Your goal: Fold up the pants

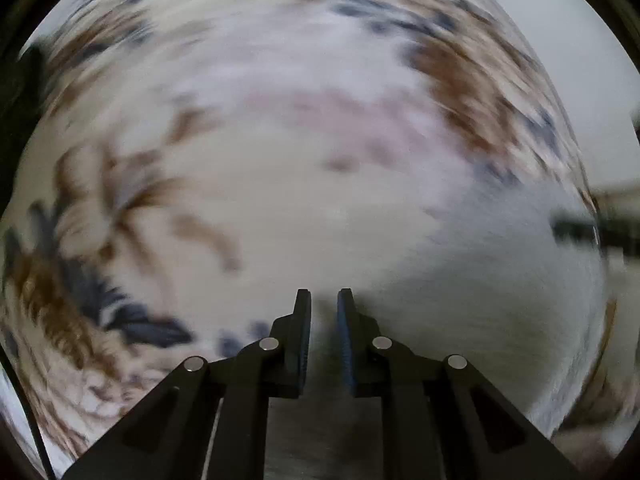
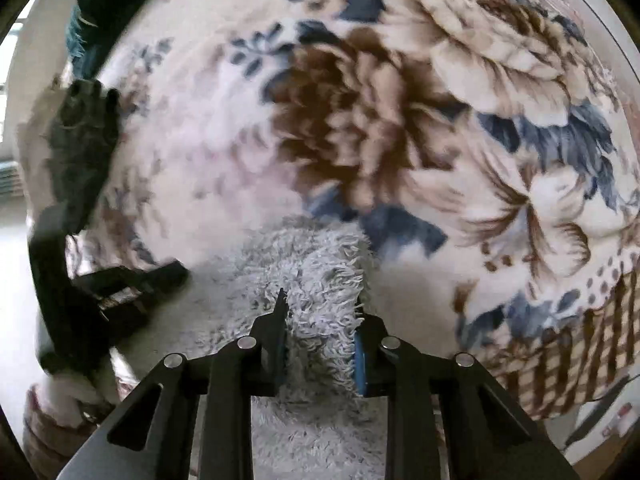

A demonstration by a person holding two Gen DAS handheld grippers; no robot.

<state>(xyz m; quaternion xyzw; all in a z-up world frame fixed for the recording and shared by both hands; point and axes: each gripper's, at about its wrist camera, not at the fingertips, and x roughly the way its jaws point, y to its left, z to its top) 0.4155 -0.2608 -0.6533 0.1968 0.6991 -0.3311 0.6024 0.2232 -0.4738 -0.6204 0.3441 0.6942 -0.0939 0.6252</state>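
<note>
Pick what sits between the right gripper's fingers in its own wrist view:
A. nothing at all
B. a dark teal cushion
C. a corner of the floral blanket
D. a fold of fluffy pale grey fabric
D: in the right wrist view the right gripper has its blue-padded fingers closed on a bunched fold of the fluffy pale grey pants, which lie on the brown and blue floral blanket.

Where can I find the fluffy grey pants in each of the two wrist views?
Left wrist view: the fluffy grey pants are a blurred pale patch at lower right, beside the fingers.
Right wrist view: bottom centre, a bunch of them between the right gripper fingers.
Shared landmark: the floral blanket, brown and blue flowers, also seen blurred in the left view.
</note>
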